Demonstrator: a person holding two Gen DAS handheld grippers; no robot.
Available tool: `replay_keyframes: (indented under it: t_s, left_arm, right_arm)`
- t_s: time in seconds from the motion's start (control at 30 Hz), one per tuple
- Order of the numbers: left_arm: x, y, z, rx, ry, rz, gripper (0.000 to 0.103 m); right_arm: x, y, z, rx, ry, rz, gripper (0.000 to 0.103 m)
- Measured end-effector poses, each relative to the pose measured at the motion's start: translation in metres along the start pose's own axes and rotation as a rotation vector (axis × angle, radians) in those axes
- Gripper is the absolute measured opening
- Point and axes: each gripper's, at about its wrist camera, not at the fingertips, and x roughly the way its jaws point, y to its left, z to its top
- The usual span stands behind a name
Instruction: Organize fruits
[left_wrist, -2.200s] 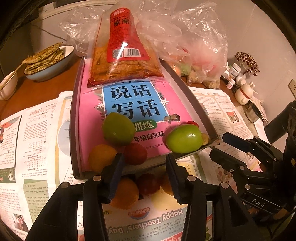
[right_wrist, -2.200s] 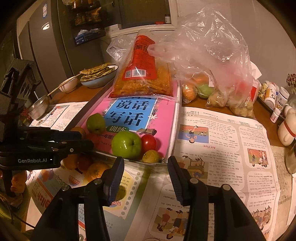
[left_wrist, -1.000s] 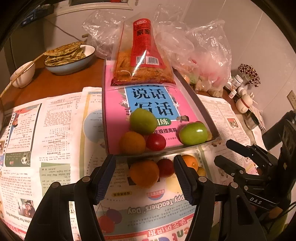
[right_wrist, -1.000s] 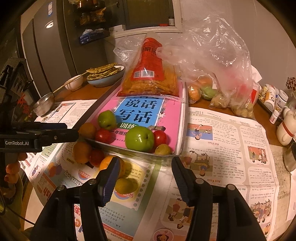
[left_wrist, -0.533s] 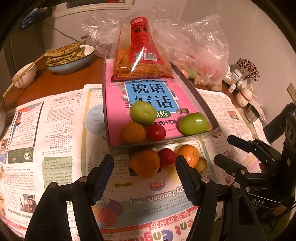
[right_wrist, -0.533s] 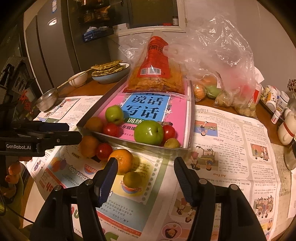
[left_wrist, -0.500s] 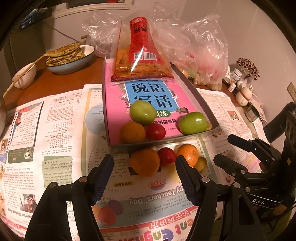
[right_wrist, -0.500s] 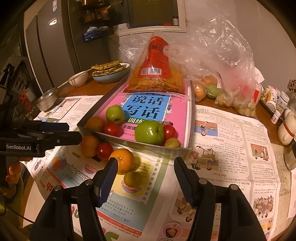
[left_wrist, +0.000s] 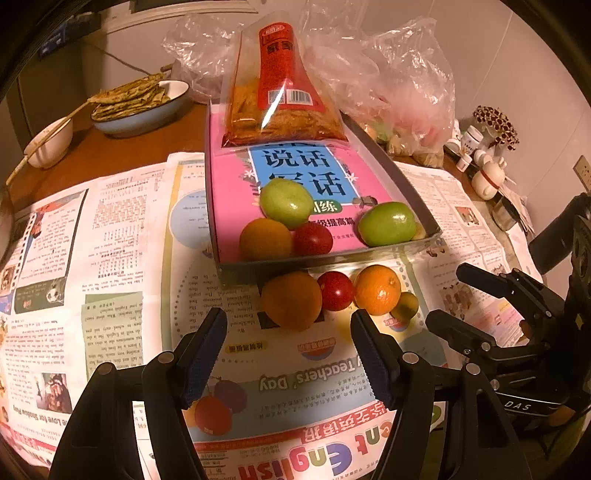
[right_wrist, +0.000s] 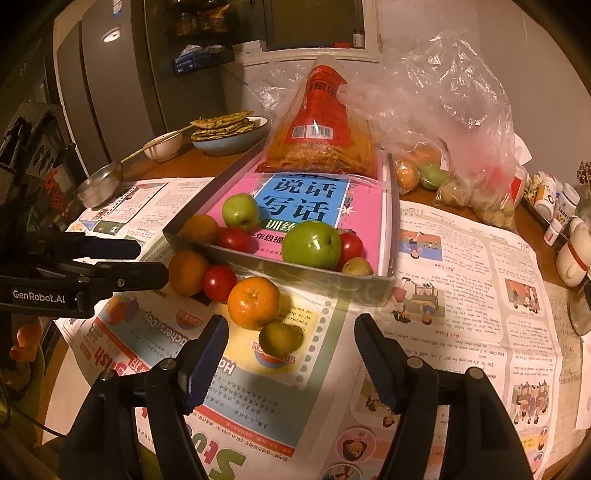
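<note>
Both grippers sit farther back from the tray than two seconds ago: in the left wrist view, left gripper (left_wrist: 288, 350) jaws are spread and empty, big orange (left_wrist: 291, 300) just beyond the tips, loose on the newspaper (left_wrist: 110, 258) against the tray (left_wrist: 236, 275) front wall. Right wrist view: right gripper (right_wrist: 291, 354) jaws opening, nothing between the pads, small green fruit (right_wrist: 280, 338) and mandarin (right_wrist: 253, 302) just ahead; judging by this, four fruits still need moving into the tray

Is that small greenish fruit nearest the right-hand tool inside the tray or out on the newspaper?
Out. The small greenish fruit lies on the newspaper, in front of the tray's near wall, beside an orange.
</note>
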Motion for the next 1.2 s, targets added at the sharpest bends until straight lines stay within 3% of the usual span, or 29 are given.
replay_keyframes:
  t_s: [1.0, 1.2]
  left_arm:
    - [0.029, 0.0, -0.006, 0.025, 0.063, 0.013, 0.071]
    - [0.032, 0.003, -0.004, 0.015, 0.061, 0.012, 0.071]
  right_arm:
    - [0.036, 0.009, -0.019, -0.048, 0.093, 0.016, 0.07]
    - [0.039, 0.007, -0.018, -0.048, 0.083, 0.012, 0.058]
